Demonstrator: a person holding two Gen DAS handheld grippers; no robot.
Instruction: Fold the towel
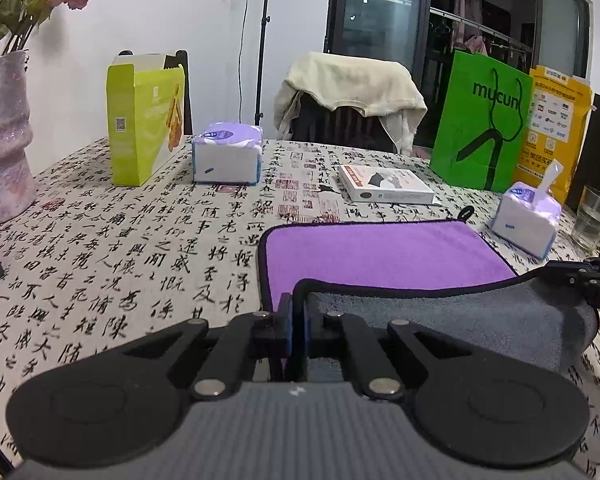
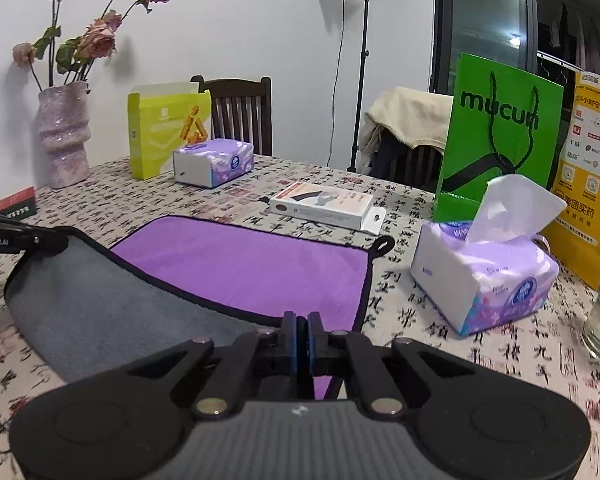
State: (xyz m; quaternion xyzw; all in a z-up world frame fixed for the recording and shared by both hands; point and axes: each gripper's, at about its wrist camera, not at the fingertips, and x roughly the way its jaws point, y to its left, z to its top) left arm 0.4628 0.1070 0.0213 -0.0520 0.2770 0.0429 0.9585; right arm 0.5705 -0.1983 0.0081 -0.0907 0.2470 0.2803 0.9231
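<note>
A purple towel [image 1: 384, 256] is spread on the calligraphy tablecloth [image 1: 140, 240], its near edge lifted, grey underside showing, each corner pinched by the closed left gripper [image 1: 298, 320] and right gripper [image 2: 305, 336]. A tissue pack [image 2: 484, 276] is seen just beside its right edge.

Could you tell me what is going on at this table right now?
A person is folding a towel with two handheld grippers. The left gripper and the right gripper are each shut on a near corner, and that near edge is lifted so the grey underside faces up while the purple far half lies flat on the tablecloth. The fold is only begun; the lifted edge has not reached the far edge. A tissue pack sits just right of the towel.
</note>
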